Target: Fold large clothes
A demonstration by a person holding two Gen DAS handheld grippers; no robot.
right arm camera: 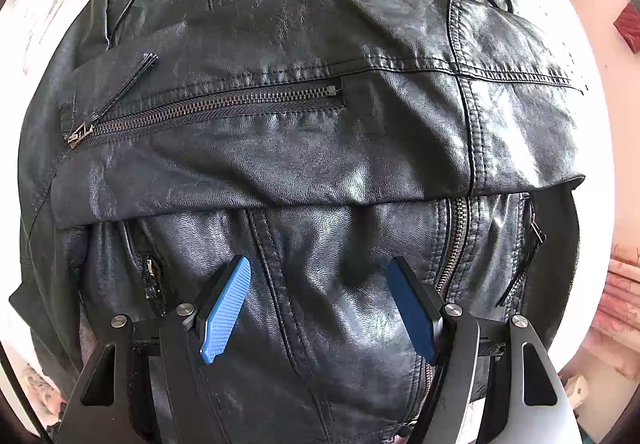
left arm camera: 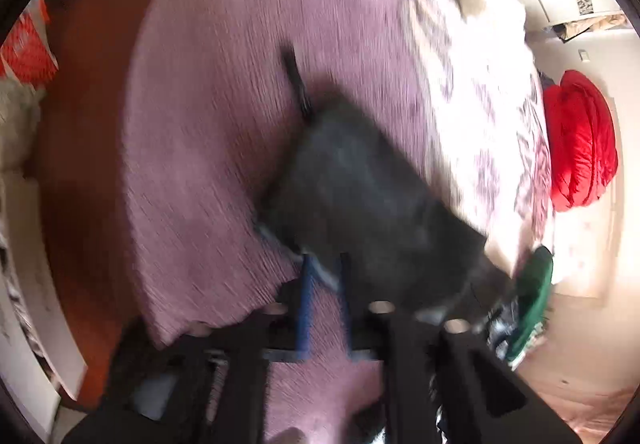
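Observation:
A black leather jacket (right arm camera: 320,148) lies flat on the bed, one sleeve (right arm camera: 304,116) folded across its front. My right gripper (right arm camera: 320,272) is open just above the lower front of the jacket, its blue pads (right arm camera: 226,312) wide apart and empty. In the blurred left wrist view the jacket (left arm camera: 360,196) lies on a pink bedspread (left arm camera: 224,84). My left gripper (left arm camera: 325,262) hovers at the jacket's near edge with its blue fingers (left arm camera: 305,304) a small gap apart; whether they hold the edge is lost in blur.
A red bundle (left arm camera: 580,140) hangs at the right by the wall. A green object (left arm camera: 536,296) sits beyond the jacket's far end. Brown floor (left arm camera: 88,124) runs along the bed's left side, with white furniture (left arm camera: 24,284) beyond.

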